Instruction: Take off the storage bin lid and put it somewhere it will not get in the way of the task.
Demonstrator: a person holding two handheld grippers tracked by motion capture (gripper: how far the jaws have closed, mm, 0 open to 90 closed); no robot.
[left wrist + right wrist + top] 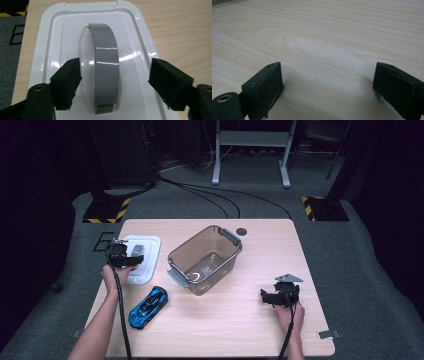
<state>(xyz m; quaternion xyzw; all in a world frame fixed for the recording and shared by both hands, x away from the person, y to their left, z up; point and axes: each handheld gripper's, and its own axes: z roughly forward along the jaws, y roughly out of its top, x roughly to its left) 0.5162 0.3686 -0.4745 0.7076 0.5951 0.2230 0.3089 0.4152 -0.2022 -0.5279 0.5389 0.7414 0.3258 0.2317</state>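
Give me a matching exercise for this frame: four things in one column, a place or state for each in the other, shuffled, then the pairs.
Things:
1. white lid
2. blue toy car
3. clear bin
4. right gripper

Places or states:
a. open over bare table
b. middle of the table, nothing in it
c. flat at the table's left, grey handle between the open jaws of the left gripper
d. near edge, in front of the lid

Pairs: 1-c, 2-d, 3-b, 4-a

Left tool (121, 255): jaws wide apart, held forward at far left.
Right tool (278, 295): jaws wide apart, low, near right.
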